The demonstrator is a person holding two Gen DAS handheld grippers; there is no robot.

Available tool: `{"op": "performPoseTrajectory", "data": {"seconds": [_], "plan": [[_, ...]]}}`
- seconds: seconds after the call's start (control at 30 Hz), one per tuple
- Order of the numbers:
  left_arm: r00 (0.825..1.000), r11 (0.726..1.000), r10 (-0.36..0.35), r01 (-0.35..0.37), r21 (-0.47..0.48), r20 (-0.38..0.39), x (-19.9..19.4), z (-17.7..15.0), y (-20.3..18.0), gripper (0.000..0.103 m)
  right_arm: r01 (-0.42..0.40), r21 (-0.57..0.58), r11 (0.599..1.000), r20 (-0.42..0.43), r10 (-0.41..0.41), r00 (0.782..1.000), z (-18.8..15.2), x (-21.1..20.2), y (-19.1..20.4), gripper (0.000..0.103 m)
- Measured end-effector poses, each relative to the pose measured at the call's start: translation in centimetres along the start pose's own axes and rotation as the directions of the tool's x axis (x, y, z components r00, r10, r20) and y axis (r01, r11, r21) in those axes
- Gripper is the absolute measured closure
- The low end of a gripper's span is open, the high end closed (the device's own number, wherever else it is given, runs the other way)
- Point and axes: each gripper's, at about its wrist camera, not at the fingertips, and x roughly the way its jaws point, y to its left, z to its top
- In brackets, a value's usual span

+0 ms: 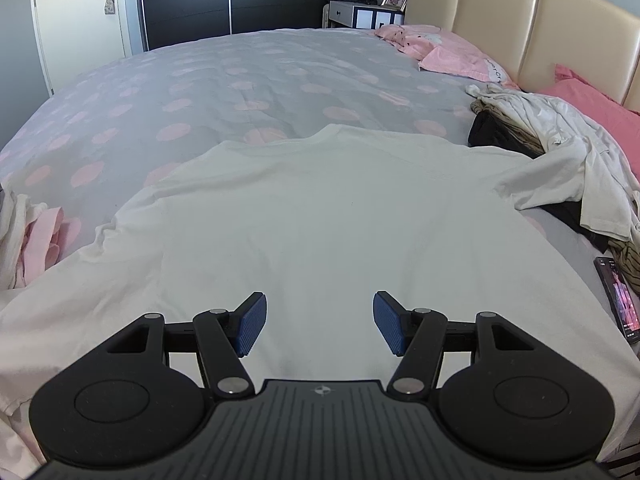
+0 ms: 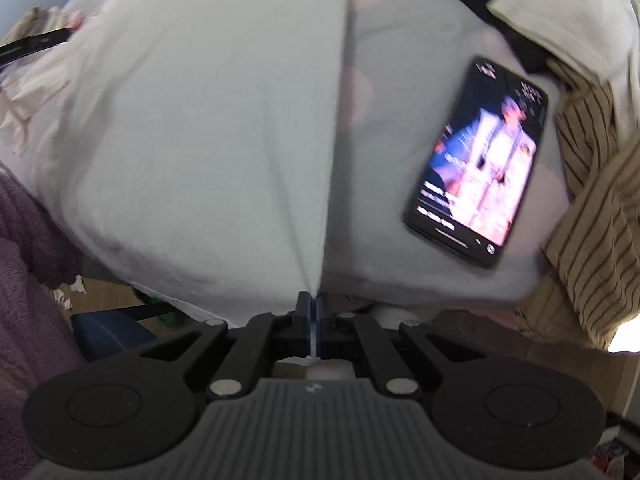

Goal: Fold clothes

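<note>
A white T-shirt (image 1: 320, 216) lies spread flat on the bed, collar at the far end. My left gripper (image 1: 320, 322) hovers over the shirt's near part with its blue pads (image 1: 252, 324) wide apart and nothing between them. In the right wrist view the same white T-shirt (image 2: 200, 140) fills the left half, and my right gripper (image 2: 314, 300) is shut on its hem edge. The cloth runs up from the pinch in a taut ridge. This view is blurred.
A lit phone (image 2: 480, 164) lies on the grey bedspread (image 1: 240, 80) right of the shirt, also seen as a phone (image 1: 620, 300). A pile of clothes (image 1: 560, 152) sits at the right, pink garments (image 1: 36, 240) at the left, pink pillows (image 1: 460, 60) by the headboard.
</note>
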Motion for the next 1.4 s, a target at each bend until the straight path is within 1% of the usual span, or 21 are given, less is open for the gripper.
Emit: {"op": "performPoseTrajectory", "data": {"seconds": [0.07,0.17,0.27,0.33,0.37,0.43,0.53,0.6,0.63,0.67,0.7,0.73,0.9,1.03,1.1,1.2,1.33,1.4], "plan": [[1.0,1.0,0.008,-0.008,0.0,-0.006,0.1,0.0,0.0,0.046,0.001,0.012,1.0,-0.023,-0.001,1.0,0.2,1.4,-0.6,0.101],[1.0,1.0,0.015,-0.015,-0.003,-0.011,0.3,0.0,0.0,0.046,0.027,-0.015,1.0,-0.039,-0.028,0.999,0.3,3.0,-0.6,0.101],[1.0,1.0,0.022,-0.022,-0.007,-0.019,0.3,-0.1,0.1,0.046,0.063,-0.056,0.996,-0.087,-0.068,0.994,0.1,3.6,-0.2,0.1],[1.0,1.0,0.023,-0.023,-0.011,-0.019,0.2,-0.2,0.2,0.046,0.071,-0.072,0.995,-0.091,-0.078,0.993,-0.2,3.3,0.3,0.097],[1.0,1.0,0.022,-0.022,-0.015,-0.018,0.1,-0.2,0.3,0.046,0.082,-0.089,0.993,-0.079,-0.089,0.993,-0.2,2.9,0.7,0.097],[1.0,0.999,0.018,-0.018,-0.028,-0.02,0.1,-0.2,0.4,0.046,0.107,-0.124,0.987,-0.027,-0.111,0.993,-0.1,2.0,2.0,0.096],[1.0,1.0,0.003,-0.004,-0.029,-0.028,0.0,-0.3,0.4,0.046,0.139,-0.138,0.981,0.044,-0.134,0.99,0.2,1.3,4.0,0.094],[1.0,1.0,-0.003,0.003,-0.017,-0.03,-0.1,-0.4,0.2,0.046,0.159,-0.144,0.977,0.088,-0.148,0.985,0.4,1.2,5.8,0.091],[1.0,1.0,-0.006,0.006,-0.01,-0.03,-0.2,-0.5,0.1,0.046,0.158,-0.151,0.976,0.104,-0.143,0.984,0.4,1.3,6.7,0.09],[0.999,1.0,-0.007,0.007,-0.004,-0.031,-0.3,-0.6,0.0,0.046,0.155,-0.167,0.974,0.119,-0.137,0.983,0.4,1.5,7.4,0.085],[0.999,1.0,-0.008,0.008,0.002,-0.032,-0.4,-0.7,-0.2,0.046,0.153,-0.182,0.971,0.134,-0.13,0.983,0.4,1.6,8.2,0.077],[0.999,1.0,-0.008,0.009,0.006,-0.035,-0.5,-0.8,-0.3,0.046,0.152,-0.2,0.968,0.148,-0.124,0.981,0.4,1.7,9.1,0.075],[0.998,1.0,-0.001,0.002,0.026,-0.055,-1.1,-1.8,-0.7,0.046,0.171,-0.297,0.939,0.211,-0.11,0.971,1.8,2.9,13.7,0.074],[0.997,0.998,0.032,-0.028,0.048,-0.076,-1.7,-3.0,-0.7,0.046,0.15,-0.329,0.932,0.231,-0.075,0.97,2.6,4.2,15.8,0.072],[0.995,0.998,0.049,-0.045,0.051,-0.086,-2.1,-3.6,-0.5,0.046,0.154,-0.358,0.921,0.233,-0.071,0.97,3.0,4.8,16.6,0.07],[0.991,0.996,0.078,-0.074,0.043,-0.107,-2.7,-4.7,0.4,0.046,0.16,-0.394,0.905,0.235,-0.069,0.97,3.3,5.4,17.0,0.068],[0.984,0.993,0.117,-0.116,0.019,-0.132,-3.7,-6.1,1.8,0.046,0.144,-0.426,0.893,0.225,-0.049,0.973,4.0,5.6,17.7,0.068],[0.981,0.991,0.132,-0.133,0.005,-0.143,-4.2,-6.9,2.5,0.046,0.133,-0.451,0.883,0.225,-0.032,0.974,4.4,5.7,18.4,0.066]]}}
